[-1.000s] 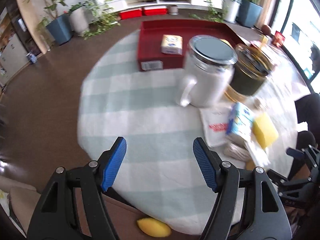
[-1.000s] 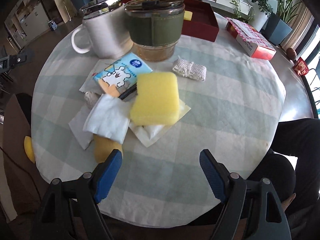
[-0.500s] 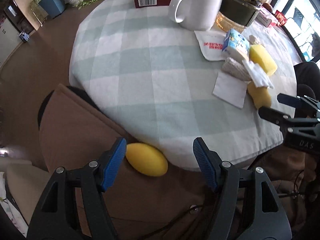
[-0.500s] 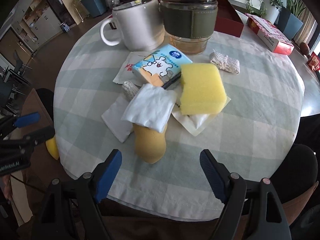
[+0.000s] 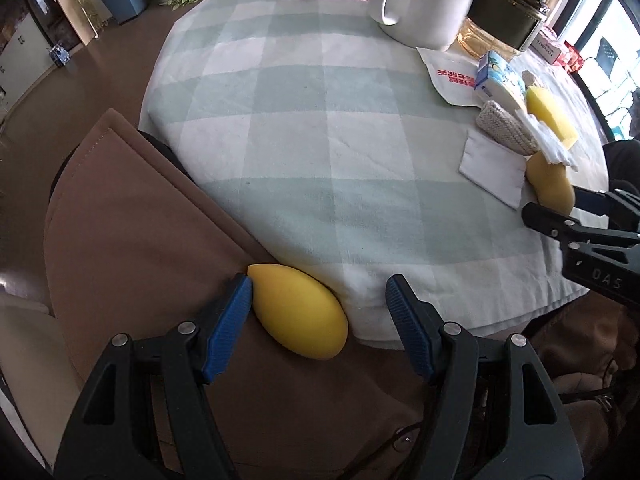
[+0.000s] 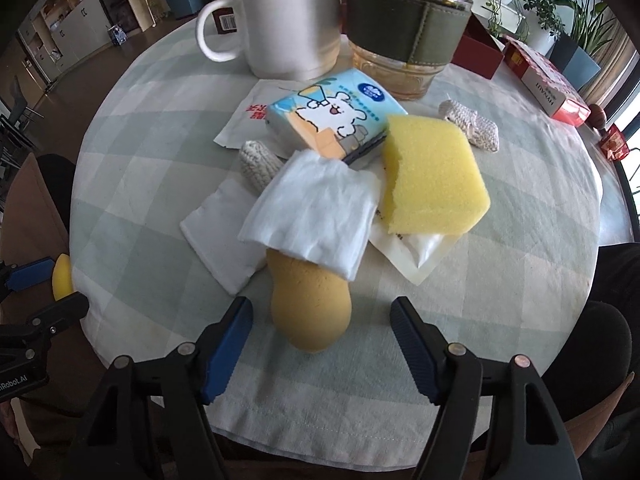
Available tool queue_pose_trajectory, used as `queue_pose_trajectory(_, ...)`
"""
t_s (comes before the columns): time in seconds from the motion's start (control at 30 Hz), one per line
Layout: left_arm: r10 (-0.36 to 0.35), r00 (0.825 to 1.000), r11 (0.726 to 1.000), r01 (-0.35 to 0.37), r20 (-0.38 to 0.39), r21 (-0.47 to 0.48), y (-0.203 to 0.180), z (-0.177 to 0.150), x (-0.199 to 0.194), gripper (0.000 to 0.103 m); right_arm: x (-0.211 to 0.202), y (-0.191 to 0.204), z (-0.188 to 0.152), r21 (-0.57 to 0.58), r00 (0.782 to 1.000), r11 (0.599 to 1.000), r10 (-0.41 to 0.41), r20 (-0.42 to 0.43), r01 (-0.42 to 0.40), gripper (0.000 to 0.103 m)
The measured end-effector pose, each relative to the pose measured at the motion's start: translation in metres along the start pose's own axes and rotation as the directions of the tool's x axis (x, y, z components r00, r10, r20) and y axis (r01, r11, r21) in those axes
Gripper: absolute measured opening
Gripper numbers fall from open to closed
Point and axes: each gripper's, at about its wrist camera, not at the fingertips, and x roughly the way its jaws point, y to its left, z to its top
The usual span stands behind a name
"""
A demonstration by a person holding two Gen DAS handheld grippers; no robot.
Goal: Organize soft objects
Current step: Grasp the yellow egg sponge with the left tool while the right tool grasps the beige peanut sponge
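Left view only: yellow egg sponge (image 5: 298, 314) on brown cushion (image 5: 132, 240), inside parted left gripper (image 5: 318, 320); right gripper (image 6: 322, 334), lately narrowing, unclamped around tan sponge (image 6: 310, 304); checked tablecloth (image 6: 520, 240), potted plants (image 6: 576, 44) far

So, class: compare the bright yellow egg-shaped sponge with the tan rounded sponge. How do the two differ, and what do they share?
1. The egg-shaped sponge is bright yellow; the tan sponge is a duller ochre.
2. The egg-shaped sponge lies off the tablecloth on brown fabric; the tan sponge lies on the tablecloth.
3. The egg-shaped sponge is uncovered; a white tissue overlaps the tan sponge's far end.

Shared: each sits between open gripper jaws, ungripped.
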Motion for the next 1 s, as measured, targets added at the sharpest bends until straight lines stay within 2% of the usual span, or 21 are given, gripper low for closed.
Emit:
queue_pose_trajectory(0.07,0.026,0.999,1.0,-0.026,0.028,0.009,-0.003,-0.002,-0.001,0.064,0.001,0.003,0.002,-0.005,1.0,1.0,0.004,0.0,-0.004,0.066)
queue_pose_trajectory(0.13,0.026,0.999,1.0,-0.026,0.048,-0.017,0.002,-0.004,-0.002,0.052,0.001,0.004,0.004,-0.002,1.0,1.0,0.005,0.001,-0.005,0.062)
queue_pose_trajectory(0.2,0.019,0.998,0.998,-0.016,0.057,-0.058,0.011,-0.005,-0.004,0.041,0.001,0.005,0.006,-0.007,1.0,1.0,0.009,0.003,-0.009,0.052)
queue_pose_trajectory(0.33,0.019,0.998,0.998,-0.015,0.063,-0.06,0.013,-0.005,-0.005,0.032,0.0,0.007,0.008,-0.009,1.0,1.0,0.007,0.007,-0.007,0.04)
queue_pose_trajectory(0.37,0.015,0.997,0.998,-0.01,0.071,-0.069,0.014,-0.006,-0.006,0.031,0.0,0.006,0.008,-0.005,1.0,1.0,0.005,0.008,-0.005,0.036)
queue_pose_trajectory(0.53,-0.026,0.996,0.992,0.036,0.086,-0.118,0.024,-0.009,-0.009,0.025,-0.007,-0.003,0.001,0.016,1.0,0.999,0.027,0.014,-0.028,0.034)
queue_pose_trajectory(0.87,-0.029,0.995,0.995,0.038,0.098,-0.097,0.021,-0.01,-0.019,0.023,-0.012,-0.011,-0.006,0.044,0.998,0.997,0.066,0.012,-0.066,0.032)
queue_pose_trajectory(1.0,-0.038,0.991,0.995,0.05,0.127,-0.091,0.019,-0.011,-0.032,0.022,-0.019,-0.018,-0.012,0.056,0.997,0.996,0.072,0.016,-0.072,0.032)
